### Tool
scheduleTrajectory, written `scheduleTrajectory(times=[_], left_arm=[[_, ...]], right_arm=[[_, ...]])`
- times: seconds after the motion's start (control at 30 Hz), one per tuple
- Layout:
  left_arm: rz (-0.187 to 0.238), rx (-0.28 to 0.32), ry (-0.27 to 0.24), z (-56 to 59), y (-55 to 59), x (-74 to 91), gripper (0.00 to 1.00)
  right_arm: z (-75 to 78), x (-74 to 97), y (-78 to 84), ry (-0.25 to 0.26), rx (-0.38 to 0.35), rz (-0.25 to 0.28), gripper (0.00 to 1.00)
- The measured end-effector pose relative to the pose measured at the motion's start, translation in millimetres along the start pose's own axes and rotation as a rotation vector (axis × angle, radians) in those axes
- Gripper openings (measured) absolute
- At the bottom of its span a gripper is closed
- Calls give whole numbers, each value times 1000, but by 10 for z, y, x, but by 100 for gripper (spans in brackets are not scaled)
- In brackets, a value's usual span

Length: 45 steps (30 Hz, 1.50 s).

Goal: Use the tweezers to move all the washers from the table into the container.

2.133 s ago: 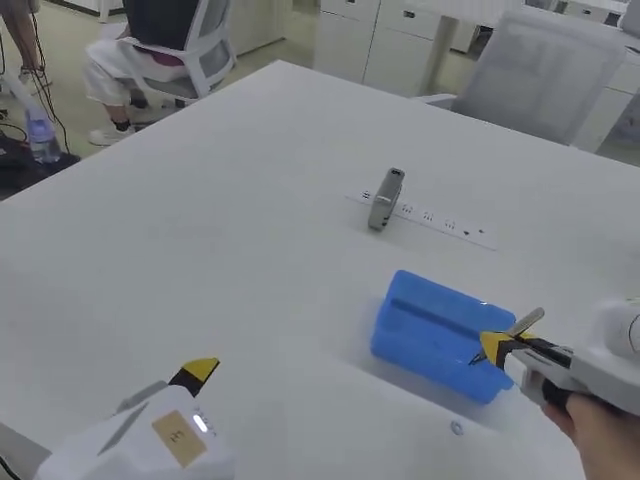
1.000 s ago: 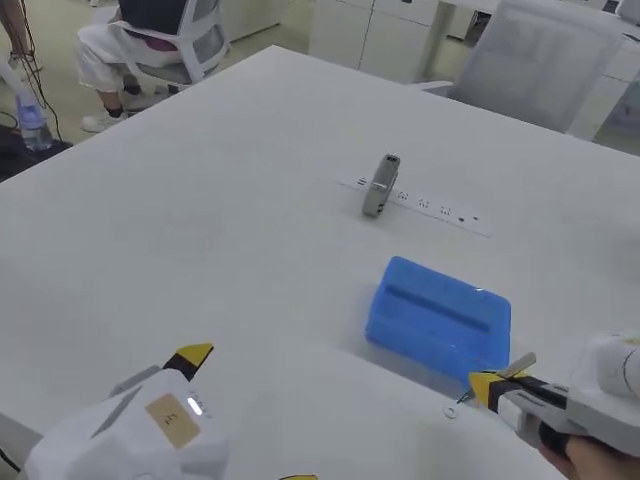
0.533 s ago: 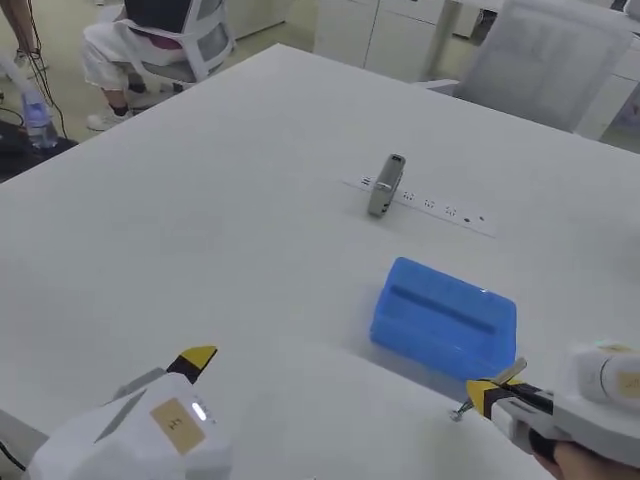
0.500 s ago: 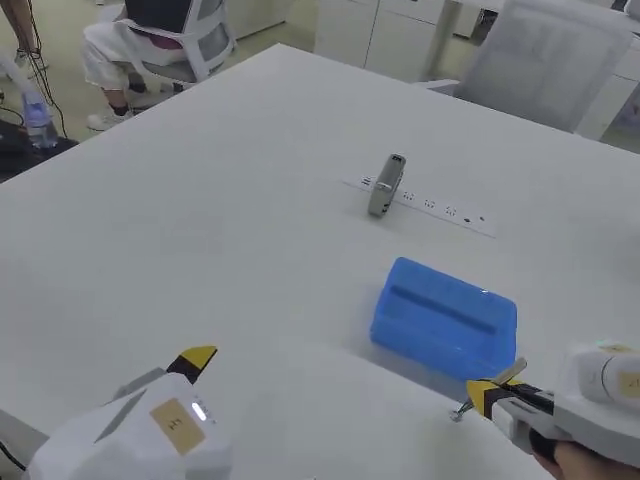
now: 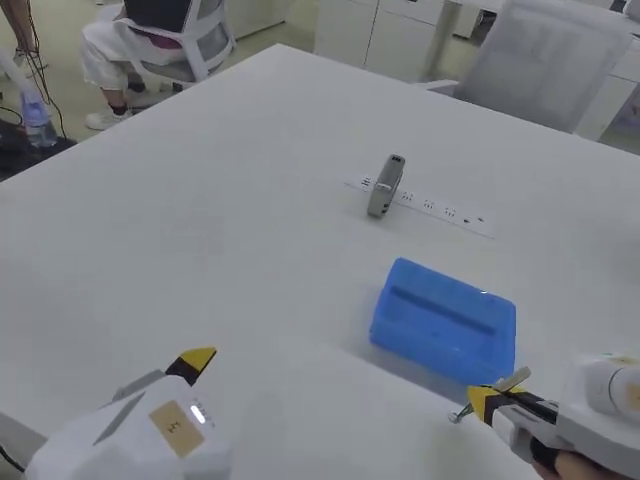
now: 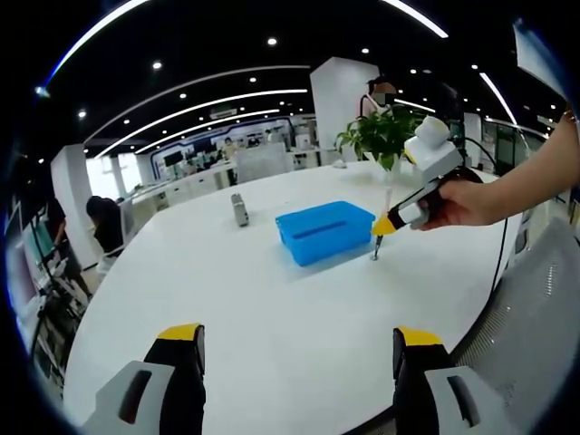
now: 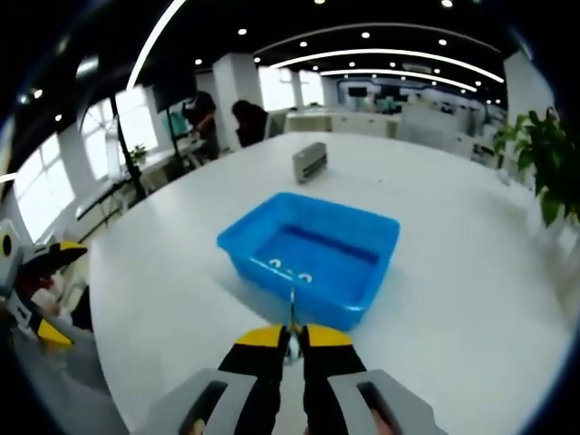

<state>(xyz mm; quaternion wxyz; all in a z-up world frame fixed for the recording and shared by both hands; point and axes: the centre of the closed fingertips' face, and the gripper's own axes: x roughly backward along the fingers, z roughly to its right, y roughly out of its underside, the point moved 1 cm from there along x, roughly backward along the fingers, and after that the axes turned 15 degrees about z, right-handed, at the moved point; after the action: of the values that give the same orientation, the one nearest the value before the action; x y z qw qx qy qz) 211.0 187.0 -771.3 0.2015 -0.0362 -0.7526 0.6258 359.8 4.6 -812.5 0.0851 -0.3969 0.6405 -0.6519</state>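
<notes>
The blue container (image 5: pixel 443 325) sits on the white table (image 5: pixel 230 220) at the right; in the right gripper view (image 7: pixel 313 246) it holds a few small washers (image 7: pixel 290 270). My right gripper (image 5: pixel 488 403) is shut on thin metal tweezers (image 7: pixel 292 313). Their tips (image 5: pixel 456 415) touch the table just in front of the container's near wall. Whether a washer sits at the tips is too small to tell. My left gripper (image 6: pixel 299 337) hangs open over the table's near left, its yellow fingertip (image 5: pixel 197 360) clear of everything.
A grey box-like device (image 5: pixel 385 185) stands past the container beside a row of flush sockets (image 5: pixel 440 212). Office chairs (image 5: pixel 545 70) and a seated person (image 5: pixel 150 40) are beyond the far edge. A potted plant (image 6: pixel 385 136) stands at the table's end.
My right gripper has drawn back from over the container and come down to the table in front of it with the tweezers. The left gripper has stayed put.
</notes>
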Motion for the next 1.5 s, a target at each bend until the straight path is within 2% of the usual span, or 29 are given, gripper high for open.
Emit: scheduleTrajectory(times=[0.3, 0.7, 1.07, 1.17, 1.2, 1.23, 1.37, 1.4, 1.5], left_arm=[[-1, -3, -1, 0, -4, 3, 87], [-3, -3, -2, -2, -1, 3, 87], [-6, -7, -2, -2, 3, 0, 87], [-7, -7, -1, 0, 5, -1, 87], [-7, -8, 0, 0, 5, -1, 86], [-6, -8, 0, 1, 4, -2, 86], [-7, -9, 1, 3, 4, -1, 86], [-7, -9, 1, 3, 4, -1, 86], [-7, -10, 1, 3, 3, -1, 86]], right_arm=[[80, -60, -4, 6, -8, 0, 4], [10, -61, -8, 8, -17, 4, 4], [34, -102, -9, 5, -16, 10, 4], [2, -76, 18, -2, 32, 7, 4], [-1, -58, 66, -2, 57, -20, 3], [-27, -62, 28, -14, 80, 23, 3], [-97, 23, 57, -16, 93, 13, 3], [-49, -3, 45, -17, 106, 10, 3], [-51, -8, 48, -22, 130, 2, 3]])
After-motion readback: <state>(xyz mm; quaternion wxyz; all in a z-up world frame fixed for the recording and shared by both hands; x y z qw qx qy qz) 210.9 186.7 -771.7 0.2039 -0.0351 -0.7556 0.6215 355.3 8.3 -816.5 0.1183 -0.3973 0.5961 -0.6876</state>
